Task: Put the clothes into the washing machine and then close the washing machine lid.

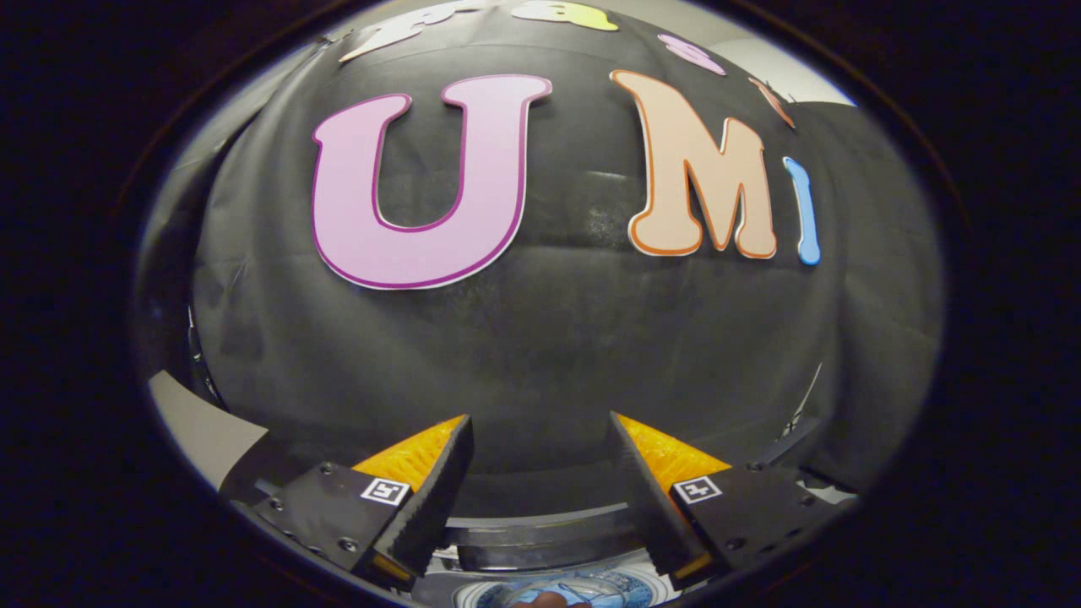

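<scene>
The one gripper (540, 439) was held up high, its two fingers spread wide apart with nothing between them — just empty air and the black cloth of the booth wall (549, 338) beyond. Each finger carried one small square marker, so two markers in all, one on either side.

Down below the fingers, close under them, sat the one washing machine (540, 540). A curved dark band of its top ran across from one finger to the other, with a paler rim along its upper edge. Under that band a round opening (562, 591) showed, with a clear, bluish look to it and a bit of white around it. Whether the lid was up or down I could not tell from where the gripper pointed; too little of the machine was on show.

At the very bottom of that opening there was one small reddish-brown patch (549, 600) — too little of it visible to say what it was. No clothes could be made out for certain.

Off to the left, beside the cloth wall, one pale strip of floor or panel (203, 426) ran along, and a pale area (760, 59) showed above the cloth on the far right.
</scene>
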Available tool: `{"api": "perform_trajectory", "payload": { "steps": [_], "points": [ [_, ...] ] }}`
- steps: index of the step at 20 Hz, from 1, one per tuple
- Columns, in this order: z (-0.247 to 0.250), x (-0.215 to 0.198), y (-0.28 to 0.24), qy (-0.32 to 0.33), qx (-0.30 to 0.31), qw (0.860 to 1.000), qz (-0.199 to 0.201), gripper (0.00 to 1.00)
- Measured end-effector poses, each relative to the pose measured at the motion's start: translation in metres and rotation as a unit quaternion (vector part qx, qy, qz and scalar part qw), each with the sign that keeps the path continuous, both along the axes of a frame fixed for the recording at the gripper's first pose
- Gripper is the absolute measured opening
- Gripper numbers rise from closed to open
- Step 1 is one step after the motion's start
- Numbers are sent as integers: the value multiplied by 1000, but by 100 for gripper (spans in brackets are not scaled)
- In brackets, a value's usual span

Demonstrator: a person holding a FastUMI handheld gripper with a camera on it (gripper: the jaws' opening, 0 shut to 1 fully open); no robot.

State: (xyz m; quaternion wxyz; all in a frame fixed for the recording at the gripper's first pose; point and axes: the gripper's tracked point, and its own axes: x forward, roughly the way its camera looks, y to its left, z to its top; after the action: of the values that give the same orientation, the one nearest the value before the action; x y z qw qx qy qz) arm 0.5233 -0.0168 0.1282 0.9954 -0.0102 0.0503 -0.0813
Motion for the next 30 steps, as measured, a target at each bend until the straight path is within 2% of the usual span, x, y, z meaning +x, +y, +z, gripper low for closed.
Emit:
{"api": "perform_trajectory", "payload": {
  "steps": [4,23,30],
  "points": [
    [3,-7,-1,-36,2,999,-7,97],
    [-12,-38,0,-13,-3,1000,-7,97],
    [-19,-52,4,-6,-11,1000,22,98]
  ]
}}
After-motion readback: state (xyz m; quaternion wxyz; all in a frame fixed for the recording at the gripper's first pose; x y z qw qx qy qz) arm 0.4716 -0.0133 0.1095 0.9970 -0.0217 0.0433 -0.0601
